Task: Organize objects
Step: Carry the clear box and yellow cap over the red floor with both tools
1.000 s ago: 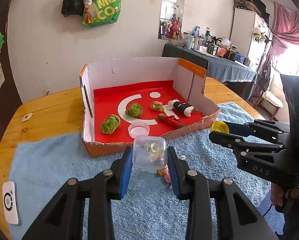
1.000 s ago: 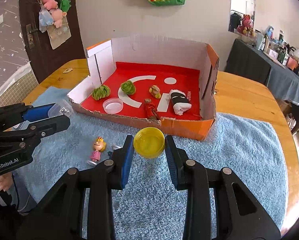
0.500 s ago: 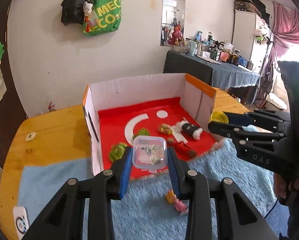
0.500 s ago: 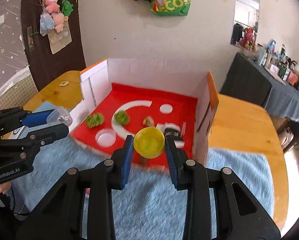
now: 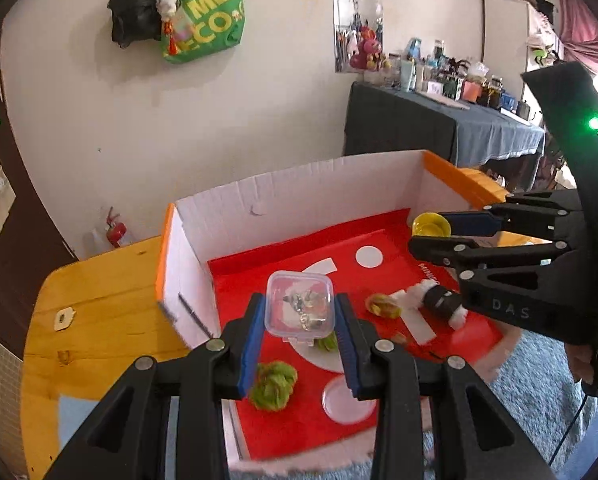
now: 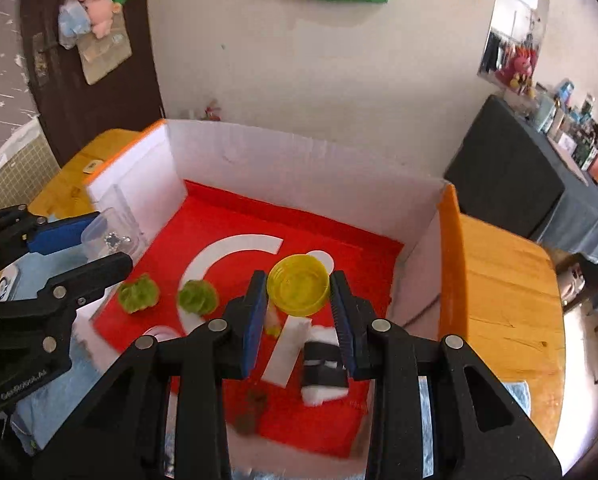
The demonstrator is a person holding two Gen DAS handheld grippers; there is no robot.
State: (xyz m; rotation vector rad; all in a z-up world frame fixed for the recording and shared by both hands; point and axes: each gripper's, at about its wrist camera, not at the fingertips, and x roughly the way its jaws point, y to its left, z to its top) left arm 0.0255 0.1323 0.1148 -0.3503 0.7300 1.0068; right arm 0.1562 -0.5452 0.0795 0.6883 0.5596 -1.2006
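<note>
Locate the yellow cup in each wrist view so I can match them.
Left wrist: yellow cup at right of centre, in the right claw, above the box's right side.
Right wrist: yellow cup at centre, clamped between the claw's blue pads, over the red floor.
Shared landmark: the white disc on the red floor, partly hidden behind the cup in the right view.

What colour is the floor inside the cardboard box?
Red with white shapes, on the cardboard box's floor; the right wrist view shows it best.
</note>
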